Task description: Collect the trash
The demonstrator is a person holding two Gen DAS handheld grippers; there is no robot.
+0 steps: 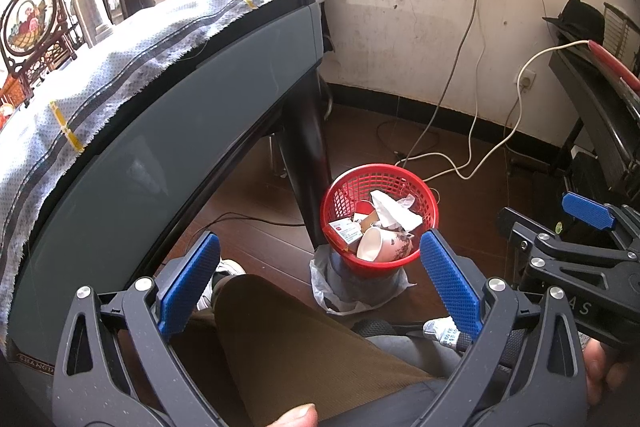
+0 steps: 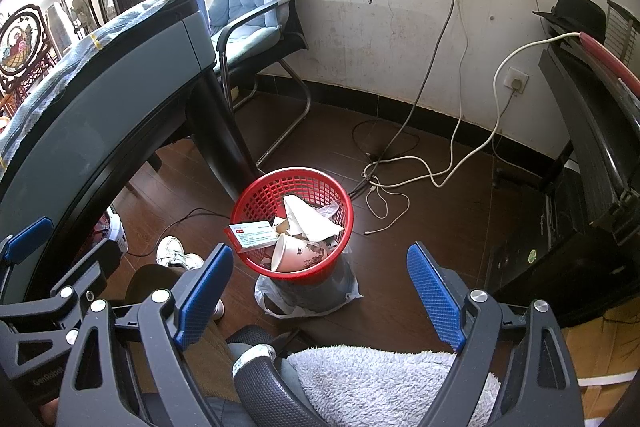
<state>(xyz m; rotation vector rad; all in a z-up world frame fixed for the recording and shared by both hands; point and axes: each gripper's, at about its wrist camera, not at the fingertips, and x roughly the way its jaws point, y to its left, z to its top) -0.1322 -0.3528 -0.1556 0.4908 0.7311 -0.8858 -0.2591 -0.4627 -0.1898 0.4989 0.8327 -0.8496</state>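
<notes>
Closest to me, my left gripper (image 1: 320, 279) has its blue pads spread wide with nothing between them, hanging over a leg in brown trousers (image 1: 288, 343). My right gripper (image 2: 320, 287) is spread just as wide and also holds nothing; below it I see a fluffy grey-white cover (image 2: 384, 383) on the seat. Each gripper shows at the edge of the other's view, so they sit side by side.

Just past the pads, on the dark wooden floor (image 2: 432, 227), stands the red mesh basket (image 2: 256, 199), resting on a crumpled plastic bag (image 2: 280, 301). The trash is inside it: a paper cup (image 2: 294, 253) lying on its side, a small printed card box (image 2: 256, 235) against the near-left rim, and crumpled white paper (image 2: 310, 221) on top.

To the left rises a grey table (image 1: 192, 131) draped with a pale blue cloth (image 1: 100, 79), its dark leg just behind the basket. Farther back, white cables (image 2: 436, 171) trail across the floor to wall sockets, and a chair with a blue cushion (image 2: 252, 3) stands by the stained wall.
</notes>
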